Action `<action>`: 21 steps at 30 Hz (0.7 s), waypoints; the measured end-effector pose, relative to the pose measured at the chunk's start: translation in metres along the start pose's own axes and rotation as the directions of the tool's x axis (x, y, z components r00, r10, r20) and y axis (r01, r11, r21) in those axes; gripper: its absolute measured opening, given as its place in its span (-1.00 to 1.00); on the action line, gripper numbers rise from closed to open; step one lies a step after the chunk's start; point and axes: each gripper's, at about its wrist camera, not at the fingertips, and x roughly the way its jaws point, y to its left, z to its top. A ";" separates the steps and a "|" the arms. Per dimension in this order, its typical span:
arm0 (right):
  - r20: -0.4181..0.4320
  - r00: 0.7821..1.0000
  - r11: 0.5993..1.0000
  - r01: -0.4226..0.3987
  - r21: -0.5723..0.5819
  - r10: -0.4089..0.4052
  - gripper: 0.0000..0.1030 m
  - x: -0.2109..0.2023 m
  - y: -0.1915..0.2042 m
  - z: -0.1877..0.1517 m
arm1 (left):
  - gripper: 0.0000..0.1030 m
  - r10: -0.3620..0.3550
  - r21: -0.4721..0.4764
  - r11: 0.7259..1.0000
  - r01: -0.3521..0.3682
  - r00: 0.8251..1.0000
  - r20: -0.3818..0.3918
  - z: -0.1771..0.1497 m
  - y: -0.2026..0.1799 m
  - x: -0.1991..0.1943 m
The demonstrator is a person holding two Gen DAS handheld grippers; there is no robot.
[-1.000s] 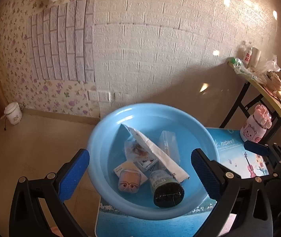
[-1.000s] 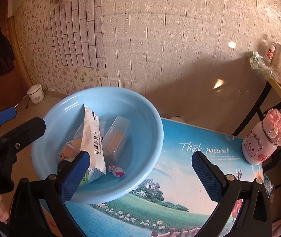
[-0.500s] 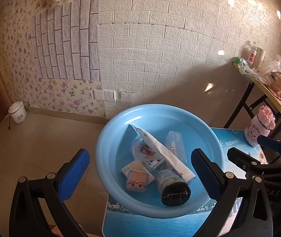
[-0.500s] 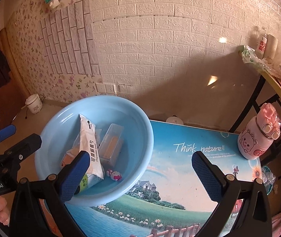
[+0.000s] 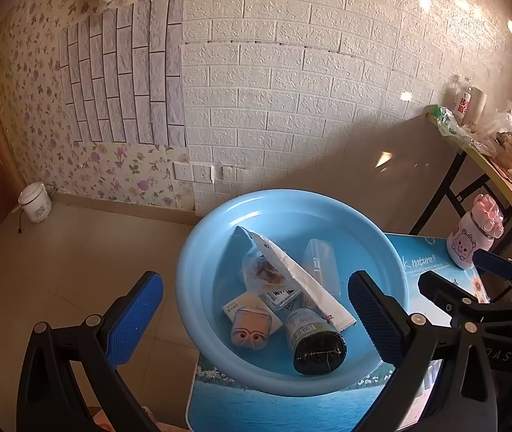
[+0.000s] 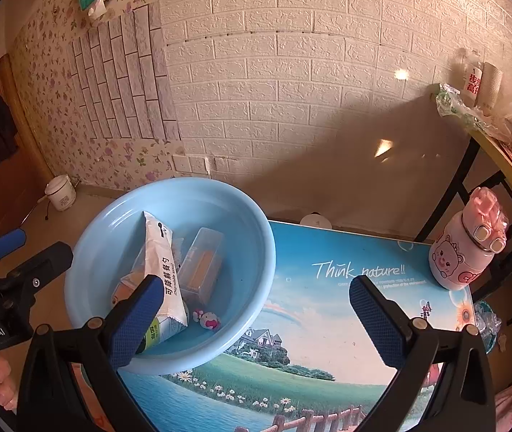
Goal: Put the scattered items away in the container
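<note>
Brick-papered room, printed table (image 6: 328, 324). Pink bottle (image 6: 464, 252) stands far right of basin (image 6: 256, 252); our right tool (image 6: 256, 318) nearer. Both tools spread, empty; left tool (image 5: 256, 311) over basin.

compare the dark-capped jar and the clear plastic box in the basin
The jar is round, opaque, with a green label and black cap; the clear box is rectangular and see-through, showing orange inside. The jar lies near the basin's front rim, the box farther back. Both lie on their sides.

Quick count ahead of my hand-held grippers: one blue basin (image 5: 198, 288), and in it one long white packet (image 5: 302, 280), one clear plastic box (image 6: 201, 262), one dark-capped jar (image 5: 315, 342), one tiny pink-white toy (image 6: 208, 320). One pink bottle (image 6: 466, 248) further right.
</note>
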 end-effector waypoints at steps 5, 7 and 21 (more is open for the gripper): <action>-0.001 1.000 1.000 -0.001 0.001 0.001 1.00 0.000 -0.001 0.000 | 1.00 -0.001 0.003 1.000 0.001 1.000 0.006 0.002 -0.002 -0.001; -0.002 1.000 1.000 0.000 0.004 0.000 1.00 0.000 -0.002 -0.001 | 1.00 -0.007 0.010 1.000 0.007 1.000 0.012 0.001 -0.003 -0.002; -0.005 1.000 1.000 0.000 0.024 0.000 1.00 -0.006 -0.010 -0.004 | 1.00 -0.030 0.036 0.999 0.029 0.999 0.029 -0.001 -0.016 -0.004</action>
